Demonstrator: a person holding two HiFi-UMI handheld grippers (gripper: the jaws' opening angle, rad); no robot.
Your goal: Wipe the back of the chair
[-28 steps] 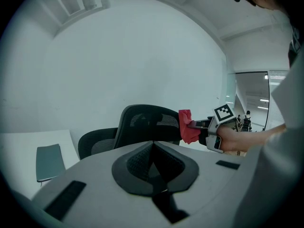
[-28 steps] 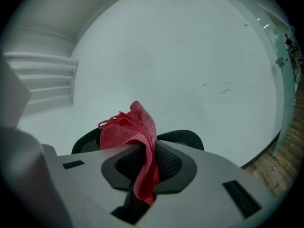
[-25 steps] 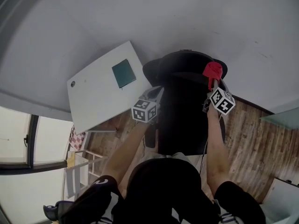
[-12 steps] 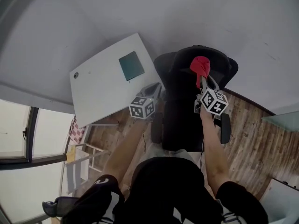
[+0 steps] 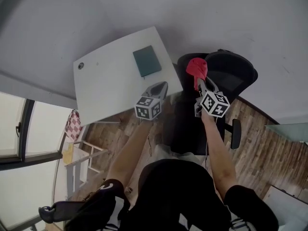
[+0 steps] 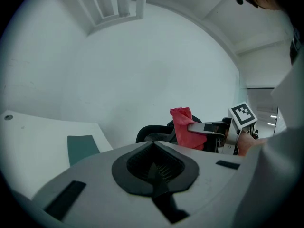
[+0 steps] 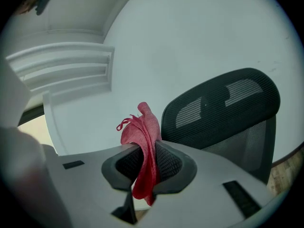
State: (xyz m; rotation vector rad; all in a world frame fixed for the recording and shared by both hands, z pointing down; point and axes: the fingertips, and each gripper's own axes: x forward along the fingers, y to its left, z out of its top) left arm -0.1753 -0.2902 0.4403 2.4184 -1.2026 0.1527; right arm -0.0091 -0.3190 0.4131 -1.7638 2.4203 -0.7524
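In the head view the person's two forearms reach up from 6 o'clock.

The left claw is at about 12 o'clock from the body. It hangs over the near right corner of the white surface. In the left gripper view the left claw has its jaws pressed together, with nothing between them.

The right claw is at about 1 o'clock, just beside the left one. It pinches a red cloth, and the cloth stands up past the tips. In the right gripper view the right claw squeezes the red cloth in the middle. One end sticks up above the jaws and the other hangs below them.

The black chair is beyond the right claw, from 12 to 2 o'clock. Its mesh back is at 2 o'clock of the cloth in the right gripper view. The cloth is at the left edge of the back; whether they touch cannot be told. One armrest stands out at 3 o'clock, over the wooden floor.

The right corner of the surface comes just beside the chair, so there is little room on this side. A dark green flat thing lies near the far right edge of the surface. Open floor shows at 4 o'clock, and a window is at 9 o'clock. The grey wall runs behind the chair and the surface.
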